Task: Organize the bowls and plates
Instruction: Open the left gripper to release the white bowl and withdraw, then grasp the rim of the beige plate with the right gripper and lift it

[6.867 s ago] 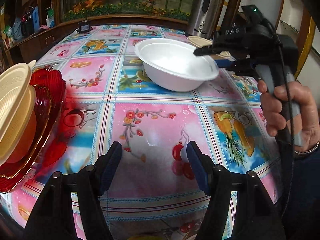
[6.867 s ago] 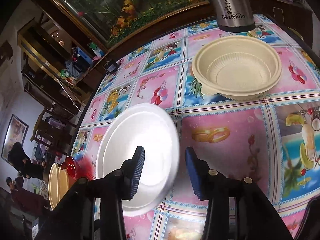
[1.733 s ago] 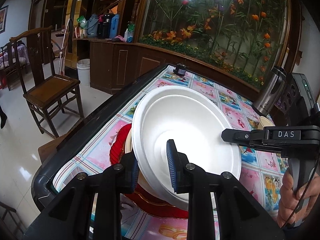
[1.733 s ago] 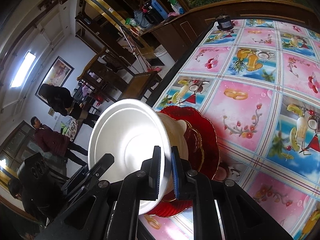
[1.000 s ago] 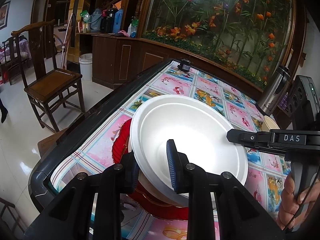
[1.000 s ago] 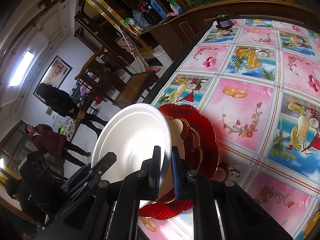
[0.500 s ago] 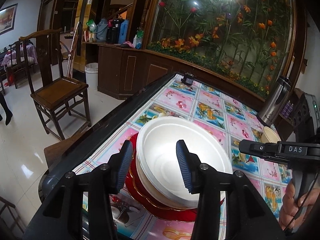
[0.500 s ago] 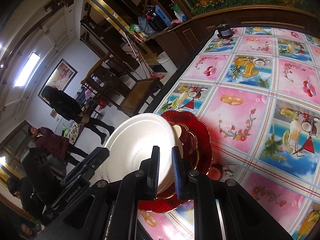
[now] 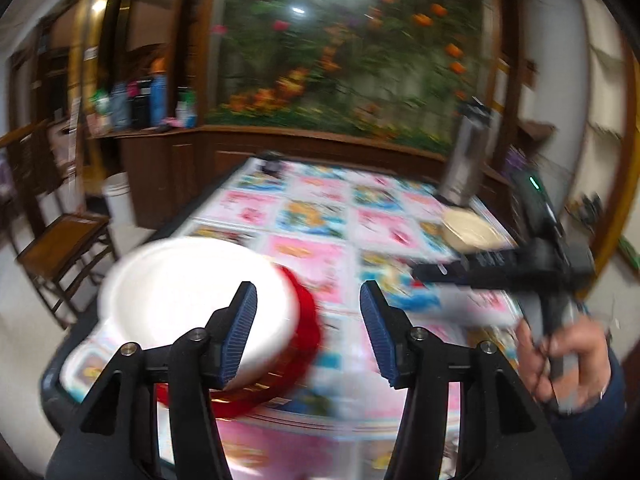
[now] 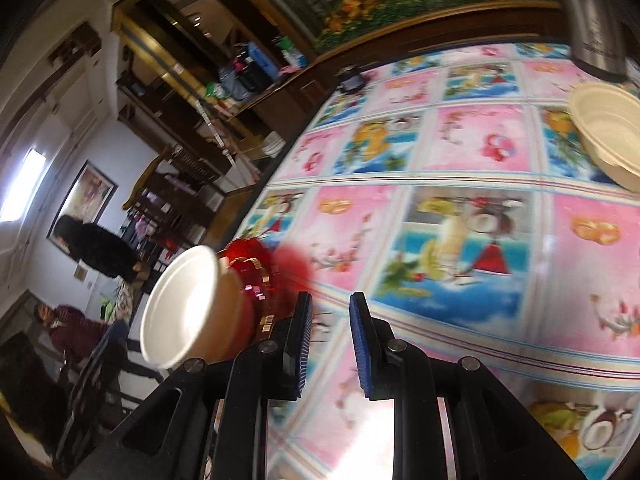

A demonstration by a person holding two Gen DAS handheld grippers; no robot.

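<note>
A white foam bowl point(image 9: 188, 292) point(image 10: 180, 308) rests on top of a cream bowl point(image 10: 230, 312), stacked on a red plate point(image 9: 306, 344) point(image 10: 256, 268) at the table's near-left corner. My left gripper point(image 9: 308, 328) hovers just right of the stack; its jaws are opening, with nothing between them. My right gripper point(image 10: 328, 344) is beside the stack, its jaws opening by a narrow gap that holds nothing. In the left wrist view, the right gripper point(image 9: 432, 280) shows blurred at the right. Another cream bowl point(image 9: 468, 232) point(image 10: 608, 136) sits at the table's far right.
A steel kettle point(image 9: 464, 160) point(image 10: 592, 20) stands behind the far cream bowl. The flowered tablecloth point(image 10: 460, 240) covers the table. A wooden chair point(image 9: 64, 240) stands off the left edge. Two people point(image 10: 100, 252) are in the room beyond the table.
Both grippers have let go of the white bowl's rim and drawn away to the right. The bowl now lies level on the stack. Both views are blurred by the motion.
</note>
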